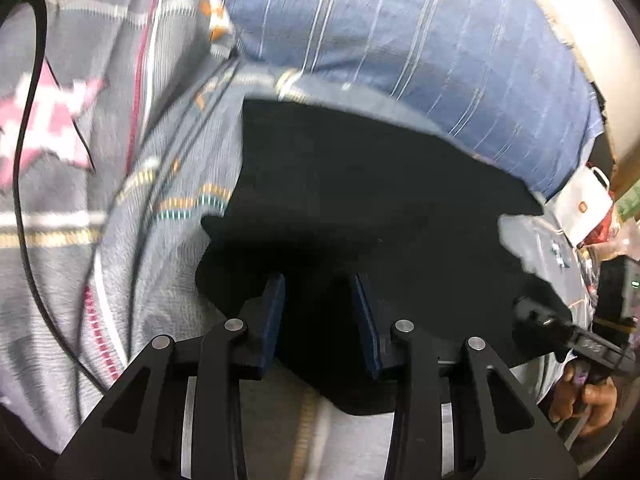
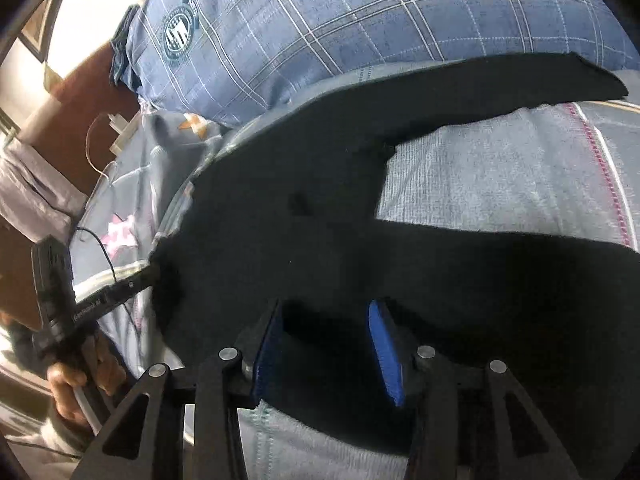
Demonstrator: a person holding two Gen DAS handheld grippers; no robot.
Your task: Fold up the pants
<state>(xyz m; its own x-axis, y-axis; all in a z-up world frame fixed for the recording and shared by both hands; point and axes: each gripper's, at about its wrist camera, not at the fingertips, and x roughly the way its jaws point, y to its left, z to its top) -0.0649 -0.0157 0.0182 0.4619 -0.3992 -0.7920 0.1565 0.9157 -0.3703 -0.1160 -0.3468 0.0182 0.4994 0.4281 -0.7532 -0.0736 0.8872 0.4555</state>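
Observation:
Black pants (image 1: 360, 200) lie spread on a grey patterned blanket (image 1: 80, 220); in the right wrist view the pants (image 2: 320, 220) show two legs splayed to the right. My left gripper (image 1: 320, 284) is open, its blue pads either side of the pants' near edge. My right gripper (image 2: 328, 312) is open over the pants' near edge, blue pads apart. The right gripper also shows at the right of the left wrist view (image 1: 560, 324); the left gripper shows at the left of the right wrist view (image 2: 132, 284), touching the pants' edge.
A blue plaid pillow (image 1: 400, 40) lies beyond the pants, also in the right wrist view (image 2: 360, 20). A black cable (image 1: 24, 160) runs over the blanket at left. A white bag (image 1: 584, 200) and clutter sit at right.

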